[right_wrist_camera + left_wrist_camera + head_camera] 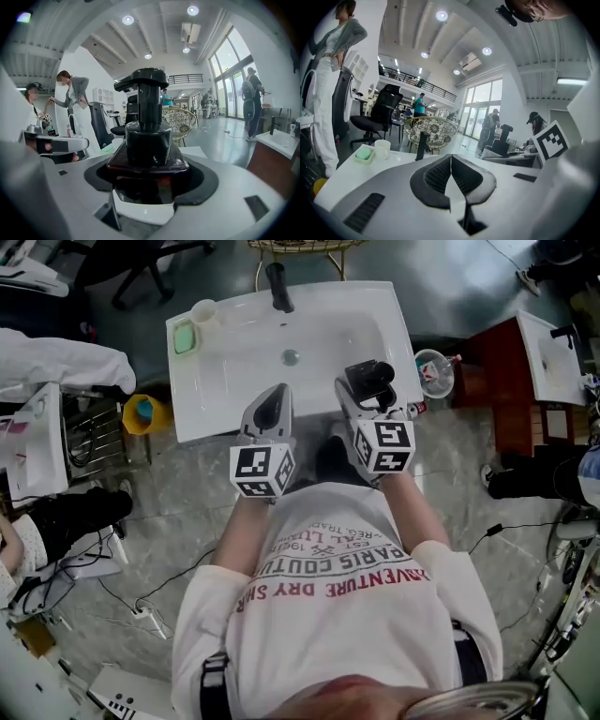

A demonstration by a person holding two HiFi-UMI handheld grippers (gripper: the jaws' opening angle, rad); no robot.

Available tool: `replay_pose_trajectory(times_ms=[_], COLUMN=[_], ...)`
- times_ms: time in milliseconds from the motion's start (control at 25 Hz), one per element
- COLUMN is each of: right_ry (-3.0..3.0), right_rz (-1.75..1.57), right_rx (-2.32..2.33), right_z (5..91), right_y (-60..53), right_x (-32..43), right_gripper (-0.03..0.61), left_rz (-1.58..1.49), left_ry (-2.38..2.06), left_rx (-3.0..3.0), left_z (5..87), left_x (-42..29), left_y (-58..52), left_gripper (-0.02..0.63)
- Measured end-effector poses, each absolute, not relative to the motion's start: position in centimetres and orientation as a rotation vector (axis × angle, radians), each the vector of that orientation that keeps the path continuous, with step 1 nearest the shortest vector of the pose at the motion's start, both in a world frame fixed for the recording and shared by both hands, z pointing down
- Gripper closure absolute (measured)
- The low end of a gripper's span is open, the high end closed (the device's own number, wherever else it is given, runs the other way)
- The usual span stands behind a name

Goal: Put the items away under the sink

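My left hand-held gripper hangs over the front edge of the white sink. Its jaws are pressed together with nothing between them. My right hand-held gripper sits just beside it, also over the sink's front edge. Its jaws are clamped on the shoulders of a dark pump bottle, which stands upright with its black pump head on top. The bottle is up above the basin, not under the sink. At the back of the basin I see the black faucet. On the far left corner a green soap bar in its dish lies next to a white cup. A small round container stands on the floor just right of the sink.
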State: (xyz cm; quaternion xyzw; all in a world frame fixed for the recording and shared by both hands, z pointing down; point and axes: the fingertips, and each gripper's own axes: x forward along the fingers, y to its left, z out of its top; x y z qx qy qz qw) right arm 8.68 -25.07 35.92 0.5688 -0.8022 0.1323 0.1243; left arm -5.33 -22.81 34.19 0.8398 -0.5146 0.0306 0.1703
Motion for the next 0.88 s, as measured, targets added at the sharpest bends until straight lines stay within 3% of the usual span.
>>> replay_pose_trajectory(times_ms=[880], right_ry=[-2.591], right_rz=[0.316], right_rx=[0.920], right_z=[41.2], right_y=[-11.6], right_x=[5.9], right_gripper=[0.207], left_rz=[0.023], left_ry=[-1.892], left_rx=[1.986], left_z=[38.4], left_x=[-4.5], left_y=[-7.7], left_gripper=[0.591])
